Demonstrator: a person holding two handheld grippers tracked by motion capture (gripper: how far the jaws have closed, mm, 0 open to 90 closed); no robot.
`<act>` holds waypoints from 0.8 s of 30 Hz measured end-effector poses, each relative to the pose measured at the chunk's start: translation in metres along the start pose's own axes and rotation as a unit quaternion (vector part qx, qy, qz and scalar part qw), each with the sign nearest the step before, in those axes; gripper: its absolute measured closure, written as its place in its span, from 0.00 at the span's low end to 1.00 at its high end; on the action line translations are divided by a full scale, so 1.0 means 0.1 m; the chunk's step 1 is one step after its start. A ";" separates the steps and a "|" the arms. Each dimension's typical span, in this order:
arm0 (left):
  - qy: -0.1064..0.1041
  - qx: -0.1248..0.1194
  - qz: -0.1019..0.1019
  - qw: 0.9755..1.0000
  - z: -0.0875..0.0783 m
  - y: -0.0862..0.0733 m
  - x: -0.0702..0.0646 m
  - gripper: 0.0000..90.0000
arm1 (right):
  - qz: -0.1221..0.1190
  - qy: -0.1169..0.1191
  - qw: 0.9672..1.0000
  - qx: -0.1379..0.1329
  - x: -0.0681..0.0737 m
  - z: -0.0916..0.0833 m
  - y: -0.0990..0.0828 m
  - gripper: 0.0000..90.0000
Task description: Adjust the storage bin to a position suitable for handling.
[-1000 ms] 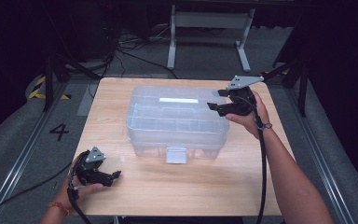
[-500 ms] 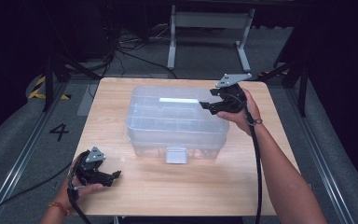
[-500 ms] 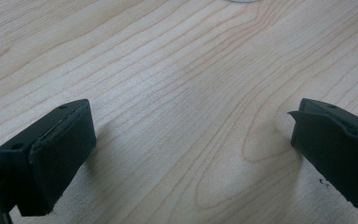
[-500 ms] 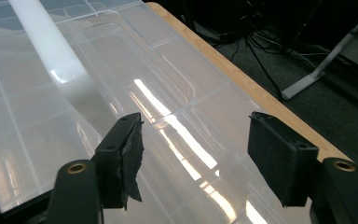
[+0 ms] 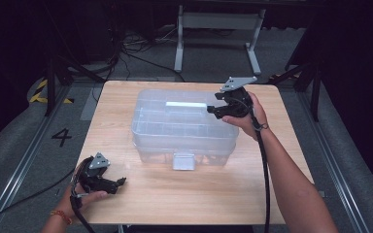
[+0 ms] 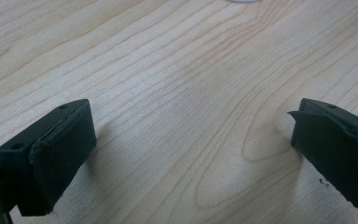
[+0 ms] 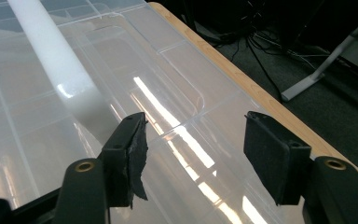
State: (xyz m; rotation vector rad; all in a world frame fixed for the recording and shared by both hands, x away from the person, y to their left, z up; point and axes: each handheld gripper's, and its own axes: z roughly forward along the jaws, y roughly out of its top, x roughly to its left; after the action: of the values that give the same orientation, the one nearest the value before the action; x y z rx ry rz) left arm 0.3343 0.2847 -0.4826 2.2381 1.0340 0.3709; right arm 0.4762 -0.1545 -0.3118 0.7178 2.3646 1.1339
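Note:
A clear plastic storage box [image 5: 182,126] with a lid stands in the middle of the wooden table [image 5: 281,141]. Its lid carries a white bar handle [image 5: 186,104] [image 7: 58,65], and a white latch [image 5: 183,161] sits on its near side. My right gripper [image 5: 214,109] [image 7: 193,144] hovers open over the box's right end, just above the clear lid [image 7: 168,93], with nothing between its jaws. My left gripper [image 5: 119,182] [image 6: 186,149] rests low at the table's near left corner, open over bare wood.
Metal stand legs [image 5: 218,29] and cables [image 5: 126,53] lie on the floor behind the table. A floor rail runs along each side, with a painted 4 [image 5: 61,137] at the left. The table's far edge [image 7: 242,79] runs close behind the box.
My right gripper has moved left from the table's far right corner to above the box's right end. The left gripper has stayed put.

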 end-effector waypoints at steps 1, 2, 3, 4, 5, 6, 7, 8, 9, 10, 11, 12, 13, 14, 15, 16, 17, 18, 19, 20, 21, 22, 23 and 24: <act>0.000 0.000 0.003 1.000 0.00 0.00 0.00 0.00 | -0.004 -0.002 1.000 0.001 0.00 -0.01 0.00 0.44; 0.000 0.000 0.003 1.000 0.00 0.00 0.00 0.00 | -0.003 -0.003 1.000 0.001 0.00 -0.02 -0.01 0.44; 0.000 0.000 0.003 1.000 0.00 0.00 0.00 0.00 | -0.003 -0.002 1.000 0.001 0.00 -0.03 -0.02 0.44; 0.000 0.000 0.003 1.000 0.00 0.00 0.00 0.00 | -0.003 0.000 1.000 0.002 0.00 -0.05 -0.03 0.44; 0.000 0.000 0.003 1.000 0.00 0.00 0.00 0.00 | -0.004 0.003 1.000 0.002 0.01 -0.07 -0.04 0.44; 0.000 0.000 0.003 1.000 0.00 0.00 0.00 0.00 | -0.006 0.003 1.000 0.002 0.02 -0.09 -0.05 0.44; 0.000 0.000 0.003 1.000 0.00 0.00 0.00 0.00 | -0.009 0.004 1.000 0.003 0.03 -0.10 -0.06 0.44; 0.000 0.000 0.003 1.000 0.00 0.00 0.00 0.00 | -0.011 0.006 1.000 0.002 0.04 -0.12 -0.07 0.44; 0.000 0.000 0.003 1.000 0.00 0.00 0.00 0.00 | -0.014 0.009 1.000 0.000 0.05 -0.12 -0.07 0.44; 0.000 0.000 0.003 1.000 0.00 0.00 0.00 0.00 | -0.018 0.013 1.000 -0.001 0.07 -0.13 -0.07 0.44; 0.000 0.000 0.003 1.000 0.00 0.00 0.00 0.00 | -0.022 0.010 1.000 -0.001 0.09 -0.14 -0.06 0.45; 0.000 0.000 0.002 1.000 0.00 0.00 0.00 0.00 | -0.032 0.003 0.999 0.001 0.11 -0.14 -0.05 0.45; 0.000 0.000 0.003 1.000 0.00 0.00 0.00 0.00 | -0.036 0.003 0.999 0.003 0.11 -0.14 -0.04 0.46; 0.000 0.000 0.003 1.000 0.00 0.00 0.00 0.00 | -0.036 0.007 0.999 0.003 0.10 -0.15 -0.04 0.48; 0.000 0.000 0.002 1.000 0.00 0.00 0.00 0.00 | -0.037 0.016 0.999 0.005 0.11 -0.15 -0.04 0.48; 0.000 0.000 0.002 1.000 0.00 0.00 0.00 0.00 | -0.037 0.016 0.999 0.005 0.11 -0.15 -0.04 0.48; 0.000 0.000 0.003 1.000 0.00 0.00 0.00 0.00 | -0.045 0.026 0.999 0.006 0.13 -0.16 -0.04 0.46; 0.000 0.000 0.003 1.000 0.00 0.00 0.00 0.00 | -0.045 0.026 0.999 0.006 0.13 -0.16 -0.04 0.46; 0.000 0.000 0.003 1.000 0.00 0.00 0.00 0.00 | -0.044 0.030 0.999 0.004 0.14 -0.16 -0.04 0.46; 0.000 0.000 0.003 1.000 0.00 0.00 0.00 0.00 | -0.047 0.031 0.998 0.002 0.16 -0.16 -0.03 0.46; 0.000 0.000 0.003 1.000 0.00 0.00 0.00 0.00 | -0.052 0.029 0.998 0.002 0.19 -0.14 0.00 0.46; 0.000 0.000 0.003 1.000 0.00 0.00 0.00 0.00 | -0.052 0.029 0.998 0.002 0.19 -0.14 0.00 0.46; 0.000 0.000 0.003 1.000 0.00 0.00 0.00 0.00 | -0.052 0.032 0.998 0.003 0.21 -0.11 0.02 0.47; 0.000 0.000 0.002 1.000 0.00 0.00 0.00 0.00 | -0.056 0.034 0.998 0.005 0.24 -0.08 0.06 0.51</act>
State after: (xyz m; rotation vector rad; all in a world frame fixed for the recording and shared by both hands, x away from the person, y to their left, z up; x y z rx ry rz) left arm 0.3343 0.2849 -0.4825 2.2410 1.0293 0.3742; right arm 0.4544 -0.1411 -0.3060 0.5498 2.4354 1.1149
